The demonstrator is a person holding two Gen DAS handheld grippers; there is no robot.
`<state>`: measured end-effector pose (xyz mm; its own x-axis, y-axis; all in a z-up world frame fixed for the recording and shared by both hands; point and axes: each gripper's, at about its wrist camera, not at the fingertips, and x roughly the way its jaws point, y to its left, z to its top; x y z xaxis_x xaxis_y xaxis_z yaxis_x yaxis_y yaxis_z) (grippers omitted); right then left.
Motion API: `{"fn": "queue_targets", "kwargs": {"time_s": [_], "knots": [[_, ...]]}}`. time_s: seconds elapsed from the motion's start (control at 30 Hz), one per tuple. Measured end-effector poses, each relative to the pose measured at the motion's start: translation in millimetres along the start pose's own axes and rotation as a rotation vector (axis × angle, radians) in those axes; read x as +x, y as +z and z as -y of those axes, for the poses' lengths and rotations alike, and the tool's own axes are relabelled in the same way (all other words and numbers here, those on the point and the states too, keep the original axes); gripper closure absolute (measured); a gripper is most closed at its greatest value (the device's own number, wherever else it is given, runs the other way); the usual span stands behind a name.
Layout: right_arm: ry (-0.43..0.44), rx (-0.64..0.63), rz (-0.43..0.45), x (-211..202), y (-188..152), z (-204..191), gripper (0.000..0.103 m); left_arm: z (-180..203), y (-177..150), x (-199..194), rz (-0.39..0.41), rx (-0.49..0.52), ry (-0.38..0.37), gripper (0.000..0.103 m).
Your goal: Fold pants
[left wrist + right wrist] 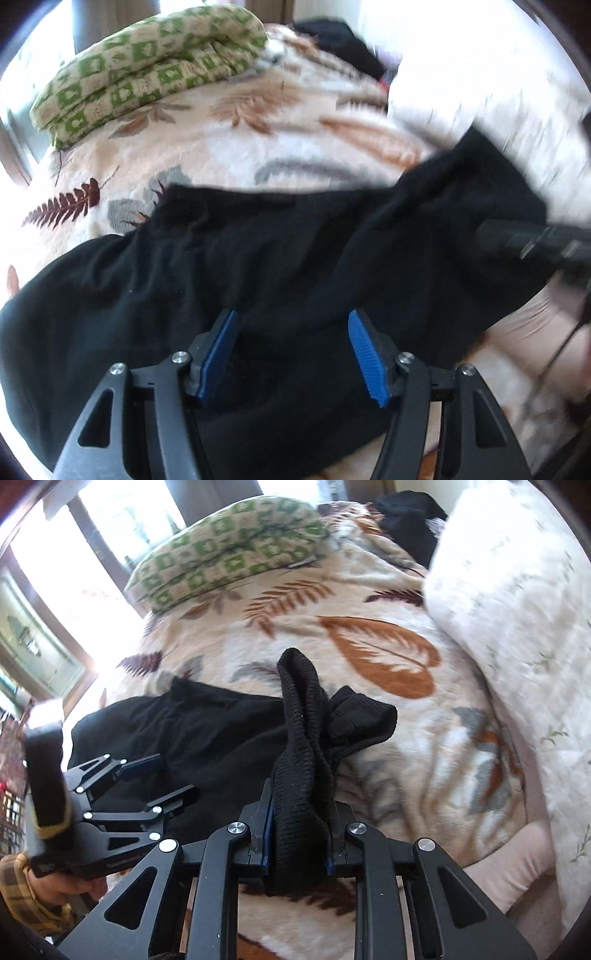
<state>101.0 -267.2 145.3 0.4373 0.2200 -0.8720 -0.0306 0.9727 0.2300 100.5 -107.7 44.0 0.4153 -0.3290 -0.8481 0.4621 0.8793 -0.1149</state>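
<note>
The right gripper (299, 834) sits nearest, its fingers (266, 823) closed tight on a bunched ribbed end of the black pants (207, 731), probably a cuff or the waistband. That end stands up out of the grip and flops over, clear of the bed (388, 738).

The rest of the pants lies spread on the bed's leaf-patterned blanket, trailing away from the held end toward the left gripper (291, 350). Its blue-padded fingers (364, 354) stand wide apart and hold nothing. They hover low over the dark cloth, and whether they touch it cannot be told.

Beyond the pants the blanket runs bare. A white pillow (517, 609) lies past the pants on the right gripper's side. Farther off, a folded green checked cloth (229, 546) rests at the far edge of the bed, with a second dark garment (406, 513) beside it.

The risk from here is in carrying the fold with only one end pinched. The free fabric could drag, twist or bunch, leaving a crooked fold. The thick wad could also slip from the right fingers if pulled hard. The left fingers, if closed now, might catch one layer only.
</note>
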Motion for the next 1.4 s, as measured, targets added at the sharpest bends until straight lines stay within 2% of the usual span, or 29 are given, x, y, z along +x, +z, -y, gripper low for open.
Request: {"fn": "queue_targets", "kwargs": {"time_s": [0.1,0.23,0.33,0.4,0.47,0.5,0.57,0.77,0.83,0.93,1.0,1.07,1.17,1.3,1.4], "knots": [[0.013,-0.035,0.000,-0.7,1.3,-17.8,0.084,-18.2,1.0,-19.9,0.047,-0.038,0.032,0.038],[0.035,-0.087,-0.019,10.1,5.1,-45.6,0.084,-59.4,-3.2,-23.0,0.015,-0.136,0.113,0.038],[0.055,-0.129,-0.038,23.9,6.3,-70.1,0.084,-92.3,-11.5,-22.0,0.006,-0.253,0.099,0.038],[0.066,-0.160,-0.060,38.6,4.0,-84.5,0.079,-105.2,-16.3,-18.7,0.006,-0.300,0.088,0.038],[0.089,-0.162,-0.124,62.6,-1.2,-92.7,0.060,-115.2,-20.6,-14.8,-0.002,-0.339,0.066,0.038],[0.120,-0.154,-0.148,70.8,-5.2,-94.8,0.055,-117.5,-22.5,-13.7,0.000,-0.347,0.056,0.038],[0.151,-0.158,-0.147,71.9,-11.7,-97.6,0.046,-118.1,-24.5,-15.4,0.009,-0.340,0.043,0.038],[0.236,-0.148,-0.045,27.4,-24.8,-75.5,0.044,-117.2,-23.2,-21.9,0.014,-0.358,0.036,0.038],[0.259,-0.125,-0.014,13.9,-24.7,-63.0,0.045,-110.9,-21.6,-25.5,0.013,-0.363,-0.012,0.038],[0.211,-0.113,-0.006,9.0,-25.2,-45.6,0.044,-94.2,-16.0,-25.5,-0.019,-0.363,-0.119,0.038],[0.197,-0.103,-0.018,14.0,-26.3,-40.3,0.045,-81.8,-11.1,-21.7,-0.046,-0.355,-0.161,0.038],[0.217,-0.124,-0.024,17.0,-28.8,-43.6,0.045,-72.9,-4.2,-14.6,-0.072,-0.364,-0.191,0.038],[0.278,-0.214,-0.017,18.6,-35.1,-63.1,0.045,-67.6,3.9,-1.5,-0.119,-0.394,-0.200,0.038],[0.260,-0.284,-0.012,30.0,-45.4,-77.7,0.044,-56.0,12.8,6.9,-0.136,-0.367,-0.159,0.038],[0.255,-0.288,0.002,37.0,-53.2,-82.1,0.045,-51.2,16.2,12.5,-0.150,-0.370,-0.163,0.040]]}}
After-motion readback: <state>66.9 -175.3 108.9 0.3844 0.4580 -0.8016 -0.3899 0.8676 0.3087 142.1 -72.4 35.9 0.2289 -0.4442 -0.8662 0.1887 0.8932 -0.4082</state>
